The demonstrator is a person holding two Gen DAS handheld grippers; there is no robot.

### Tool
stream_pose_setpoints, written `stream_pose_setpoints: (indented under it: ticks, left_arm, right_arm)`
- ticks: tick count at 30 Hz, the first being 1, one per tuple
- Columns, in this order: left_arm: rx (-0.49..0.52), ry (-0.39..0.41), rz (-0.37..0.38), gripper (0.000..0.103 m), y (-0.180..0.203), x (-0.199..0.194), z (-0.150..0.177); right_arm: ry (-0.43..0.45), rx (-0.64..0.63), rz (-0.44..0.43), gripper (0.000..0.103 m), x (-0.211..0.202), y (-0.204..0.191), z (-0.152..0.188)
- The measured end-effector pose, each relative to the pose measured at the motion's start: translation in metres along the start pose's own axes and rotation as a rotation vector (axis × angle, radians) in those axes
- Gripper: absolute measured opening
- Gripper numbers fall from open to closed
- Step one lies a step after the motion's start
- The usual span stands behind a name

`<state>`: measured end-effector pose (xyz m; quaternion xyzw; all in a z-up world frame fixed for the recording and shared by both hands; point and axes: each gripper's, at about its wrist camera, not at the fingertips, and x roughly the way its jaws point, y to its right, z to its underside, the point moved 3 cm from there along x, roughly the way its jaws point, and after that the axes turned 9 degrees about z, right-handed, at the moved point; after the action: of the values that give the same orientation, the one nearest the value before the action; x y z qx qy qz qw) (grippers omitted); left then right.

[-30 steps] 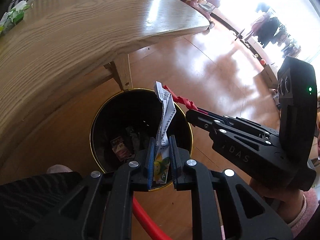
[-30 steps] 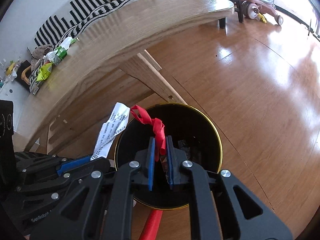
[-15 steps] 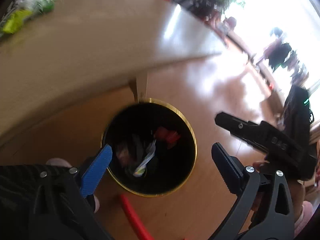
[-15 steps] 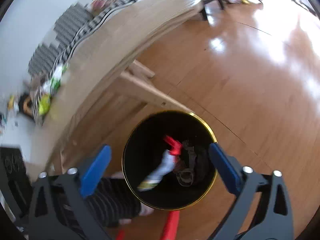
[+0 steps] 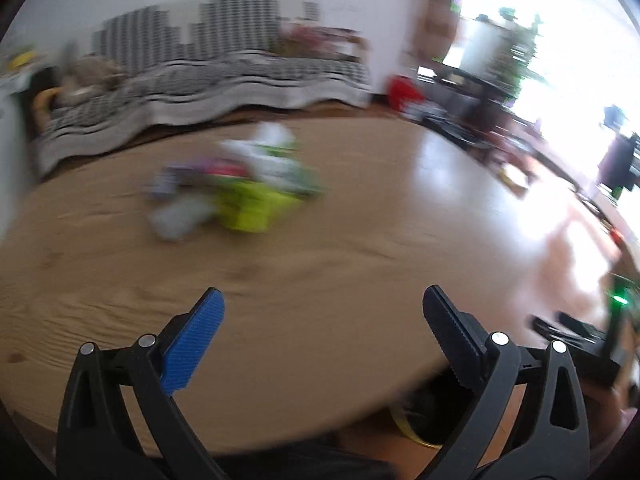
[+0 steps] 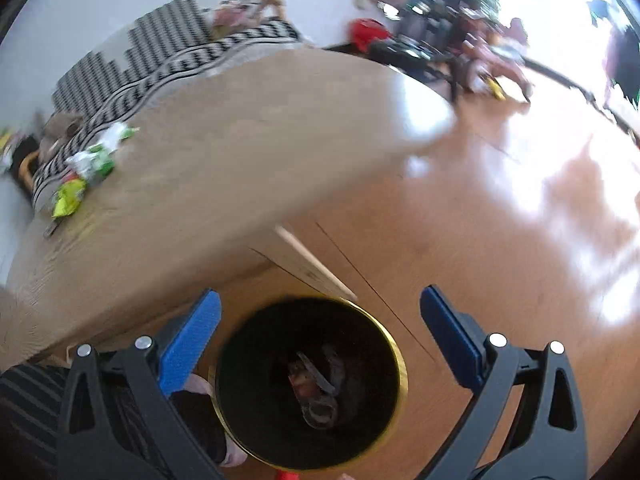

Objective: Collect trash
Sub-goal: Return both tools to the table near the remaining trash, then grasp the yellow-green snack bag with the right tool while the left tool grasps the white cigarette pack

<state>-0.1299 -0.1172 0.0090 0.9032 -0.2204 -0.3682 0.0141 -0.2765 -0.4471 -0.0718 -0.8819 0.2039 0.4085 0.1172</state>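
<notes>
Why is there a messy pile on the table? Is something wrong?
Nothing looks broken or spilled. The messy pile is leftover wrappers lying on the wooden table, waiting to be collected. The black bin stands upright on the floor with trash inside. Both views are blurry.

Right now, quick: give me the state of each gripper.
Left gripper: open, holding nothing, over the wooden table.
Right gripper: open, holding nothing, above the black bin.
</notes>
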Motion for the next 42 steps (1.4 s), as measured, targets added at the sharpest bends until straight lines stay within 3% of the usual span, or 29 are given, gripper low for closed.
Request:
stream_pose_setpoints:
  ticks: [2, 7, 10, 13, 19, 28, 38, 42]
  left_arm:
    - [-0.055, -0.024, -0.086, 0.097, -0.045, 0.006, -0.007]
    - [-0.178, -0.104, -0.128, 0.096, -0.127, 0.048, -0.020]
    - [-0.190, -0.096, -0.134, 0.096, -0.152, 0.059, -0.021]
    - [-0.133, -0.102, -0.094, 0.097, -0.161, 0.079, -0.031]
    - [-0.102, -0.154, -0.067, 0.096, -0.175, 0.106, -0.036]
    - [0.000, -0.198, 0.006, 0.096, -0.175, 0.131, -0.039]
    - [0.025, -0.191, -0.013, 0.097, -0.165, 0.146, -0.049]
    - [0.027, -0.186, -0.025, 0.096, -0.163, 0.150, -0.052]
  right_arm:
    - [0.032, -0.047, -0.054, 0.097, -0.003, -0.037, -0.019]
    - [0.078, -0.115, -0.211, 0.097, 0.001, -0.142, -0.066]
    - [0.057, -0.147, -0.279, 0.097, 0.012, -0.208, -0.089]
    - [0.030, -0.145, -0.309, 0.097, 0.029, -0.264, -0.108]
    - [-0.016, -0.157, -0.284, 0.097, 0.064, -0.340, -0.119]
    - [-0.074, -0.170, -0.235, 0.097, 0.103, -0.363, -0.113]
    - [-0.003, -0.134, -0.121, 0.097, 0.110, -0.310, -0.123]
    - [0.014, -0.045, -0.162, 0.097, 0.104, -0.296, -0.128]
